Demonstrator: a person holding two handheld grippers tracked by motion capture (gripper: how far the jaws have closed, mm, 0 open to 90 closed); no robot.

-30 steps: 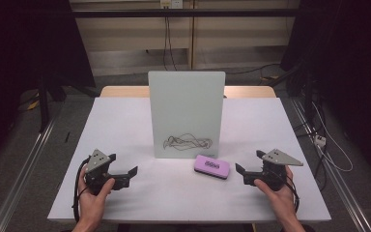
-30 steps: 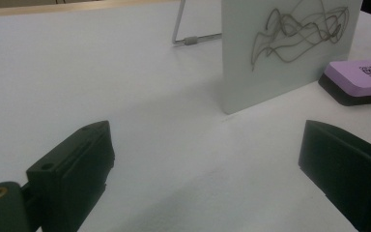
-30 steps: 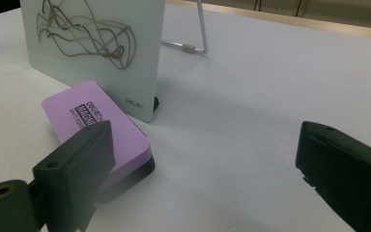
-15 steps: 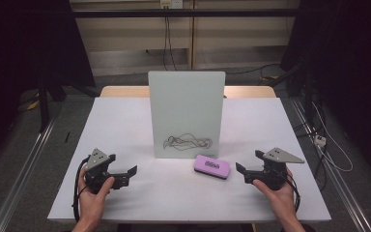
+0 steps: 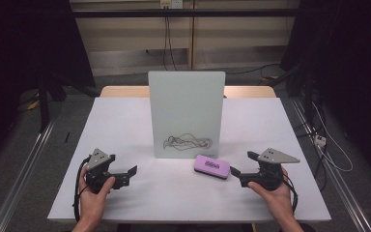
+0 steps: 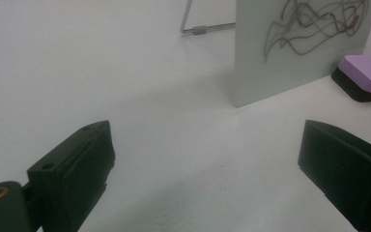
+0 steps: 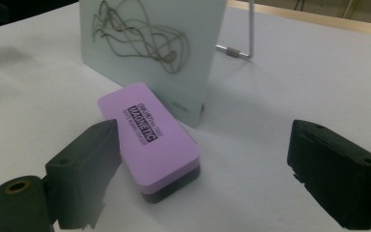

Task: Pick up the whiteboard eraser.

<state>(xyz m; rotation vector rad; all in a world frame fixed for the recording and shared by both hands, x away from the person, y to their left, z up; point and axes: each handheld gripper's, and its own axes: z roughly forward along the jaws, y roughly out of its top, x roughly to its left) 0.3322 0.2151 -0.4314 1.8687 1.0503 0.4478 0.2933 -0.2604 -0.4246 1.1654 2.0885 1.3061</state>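
Observation:
A small whiteboard (image 5: 186,113) stands upright mid-table with a dark scribble (image 5: 187,141) low on its face. In front of it, to the right, lies a purple magnetic eraser (image 5: 212,166). My right gripper (image 5: 241,164) sits just right of the eraser, pointing at it. In the right gripper view the eraser (image 7: 147,135) lies ahead between the jaws, near the left one, and my right gripper (image 7: 205,140) is open. Its jaws have just been closing, with neither pad touching the eraser. My left gripper (image 5: 128,175) rests open at the front left, holding nothing (image 6: 205,140).
The white table (image 5: 125,121) has bare room left of the board and along its front edge. A wire stand (image 7: 241,48) props the board from behind. Dark floor, rails and cables surround the table.
The right gripper has edged slightly left toward the eraser. The left gripper, board and eraser have stayed put.

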